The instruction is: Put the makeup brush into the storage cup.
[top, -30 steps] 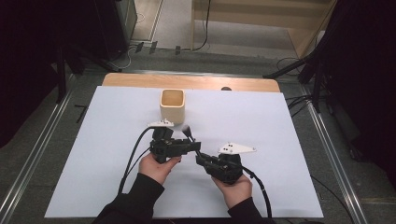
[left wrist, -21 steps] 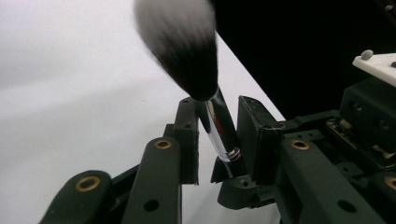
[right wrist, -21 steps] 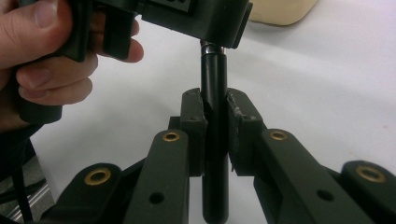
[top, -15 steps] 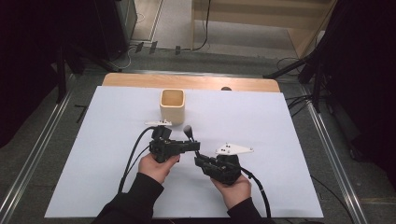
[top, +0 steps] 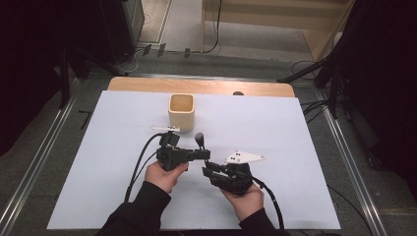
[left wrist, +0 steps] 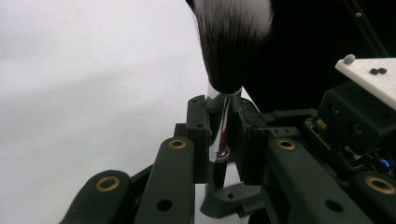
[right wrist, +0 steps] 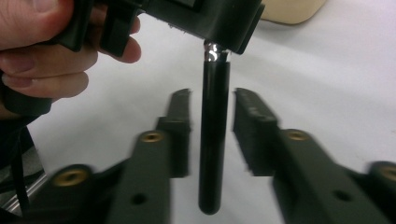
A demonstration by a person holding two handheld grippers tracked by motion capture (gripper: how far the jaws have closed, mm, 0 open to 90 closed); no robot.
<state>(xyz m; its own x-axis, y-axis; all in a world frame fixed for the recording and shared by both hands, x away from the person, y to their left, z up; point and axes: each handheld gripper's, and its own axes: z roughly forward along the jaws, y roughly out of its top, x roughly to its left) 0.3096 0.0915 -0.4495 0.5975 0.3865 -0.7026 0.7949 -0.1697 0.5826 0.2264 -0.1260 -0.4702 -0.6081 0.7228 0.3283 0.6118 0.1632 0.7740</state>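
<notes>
Left claw grips black brush — bristles white-tipped.

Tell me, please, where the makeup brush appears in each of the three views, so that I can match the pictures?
High view: the makeup brush stands upright at centre, bristles up, above the left gripper.
Left gripper view: upper centre, its silver ferrule clamped between the fingers.
Right gripper view: its black handle hangs between the right gripper's parted fingers, which have just been opening.
Shared landmark: the beige cup, top right there.

You have a white sheet over the wooden table — a square beige cup stands upright near its far edge.
</notes>
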